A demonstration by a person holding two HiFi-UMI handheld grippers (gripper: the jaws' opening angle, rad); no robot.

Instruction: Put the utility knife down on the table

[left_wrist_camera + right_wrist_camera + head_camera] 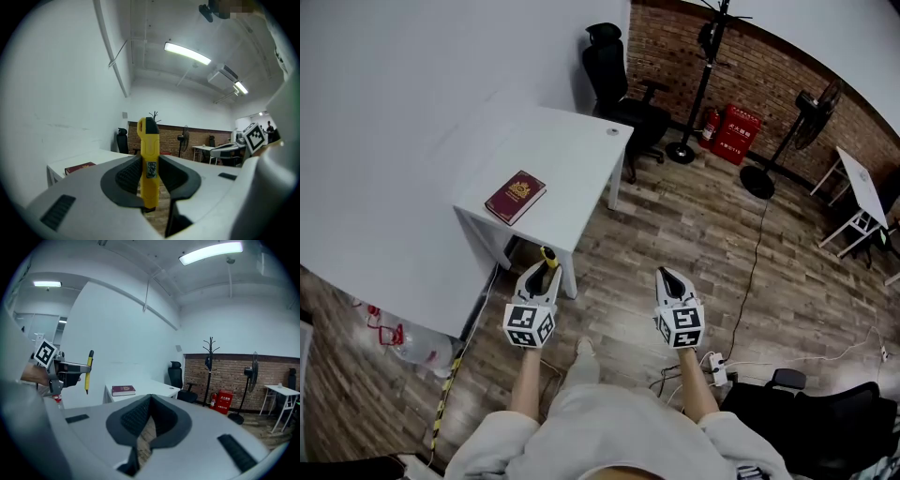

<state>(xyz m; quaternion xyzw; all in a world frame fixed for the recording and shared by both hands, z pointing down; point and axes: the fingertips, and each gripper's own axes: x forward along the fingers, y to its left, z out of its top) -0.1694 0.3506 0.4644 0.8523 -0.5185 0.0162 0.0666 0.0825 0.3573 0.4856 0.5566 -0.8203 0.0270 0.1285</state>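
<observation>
Jaws of the left gripper (150, 174) clamp the handle of a yellow utility knife (149, 161), which stands upright with its black tip uppermost. The knife is not on the white table (572, 150); in the head view it hangs over the wooden floor (712, 234), just short of the table's near corner. The right gripper (149, 401), level with the left 1 and well apart from it, has its 2 jaws closed tip to tip with nothing between them. A red book (516, 196) lies by the table's near edge, toward its left corner. A black office chair (614, 80) stands beyond the table's far right corner, against a brick wall.
</observation>
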